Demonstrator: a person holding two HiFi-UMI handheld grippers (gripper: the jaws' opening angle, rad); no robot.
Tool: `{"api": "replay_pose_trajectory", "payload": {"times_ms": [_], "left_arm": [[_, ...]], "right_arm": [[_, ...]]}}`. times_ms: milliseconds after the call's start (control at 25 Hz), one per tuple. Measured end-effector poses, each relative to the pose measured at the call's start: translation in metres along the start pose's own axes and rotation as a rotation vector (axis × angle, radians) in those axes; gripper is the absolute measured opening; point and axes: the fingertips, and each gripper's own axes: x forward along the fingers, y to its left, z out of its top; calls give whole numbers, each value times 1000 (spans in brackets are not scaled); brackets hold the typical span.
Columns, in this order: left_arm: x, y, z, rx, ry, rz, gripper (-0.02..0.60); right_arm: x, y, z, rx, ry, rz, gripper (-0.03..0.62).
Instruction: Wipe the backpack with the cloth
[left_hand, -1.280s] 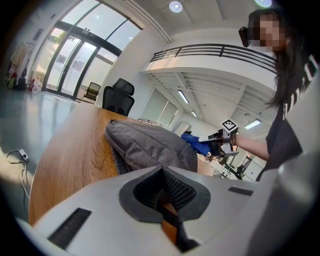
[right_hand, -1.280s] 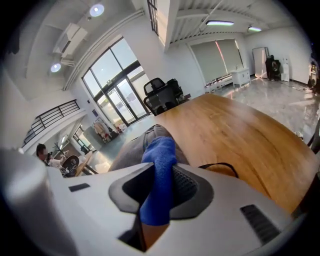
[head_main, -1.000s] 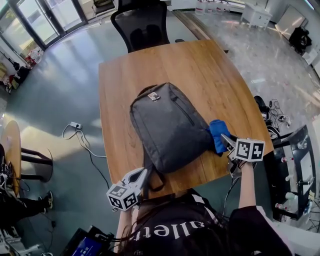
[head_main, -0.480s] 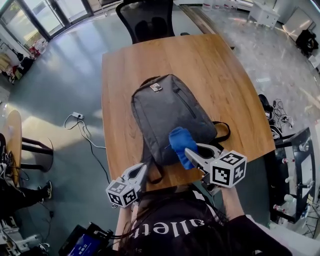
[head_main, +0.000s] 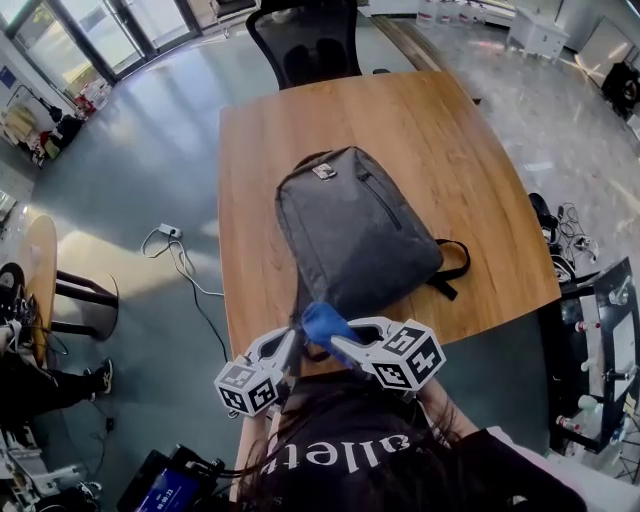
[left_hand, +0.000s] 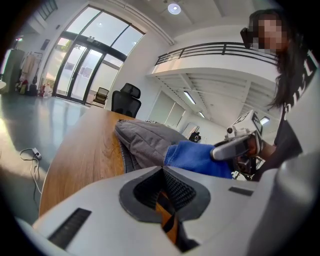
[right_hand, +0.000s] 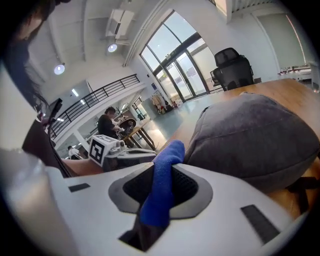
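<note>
A grey backpack (head_main: 355, 235) lies flat on the wooden table (head_main: 420, 130), its bottom end toward me. My right gripper (head_main: 338, 340) is shut on a blue cloth (head_main: 323, 322) at the backpack's near left corner, by the table's front edge. In the right gripper view the cloth (right_hand: 162, 190) sticks out between the jaws beside the backpack (right_hand: 250, 135). My left gripper (head_main: 287, 347) sits just left of it, shut, with a dark strip of backpack strap (head_main: 300, 305) between its jaws. The left gripper view shows the cloth (left_hand: 195, 157) against the backpack (left_hand: 145, 137).
A black office chair (head_main: 305, 40) stands at the table's far end. A second black strap (head_main: 450, 268) loops out on the backpack's right. On the floor to the left lie a cable (head_main: 185, 265) and a round side table (head_main: 40, 270). Equipment stands at right.
My right gripper has carried the cloth from the backpack's right side across its near end to the near left corner, close to the left gripper. The left gripper has stayed put.
</note>
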Motion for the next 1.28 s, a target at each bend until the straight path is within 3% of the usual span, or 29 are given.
{"api": "replay_pose_trajectory", "payload": {"times_ms": [160, 400, 960, 1160, 1280], "left_arm": [[-5, -4, -3, 5, -2, 0, 0], [-3, -9, 0, 22, -9, -14, 0], [4, -29, -6, 15, -15, -56, 0], [5, -26, -9, 12, -2, -55, 0], [4, -25, -10, 15, 6, -62, 0]], "right_arm": [[-4, -20, -12, -12, 23, -76, 95], [-40, -61, -7, 39, -46, -192, 95], [-185, -194, -26, 208, -196, -595, 95], [-211, -213, -32, 254, -228, -667, 95], [-215, -206, -28, 265, -258, -664, 95]]}}
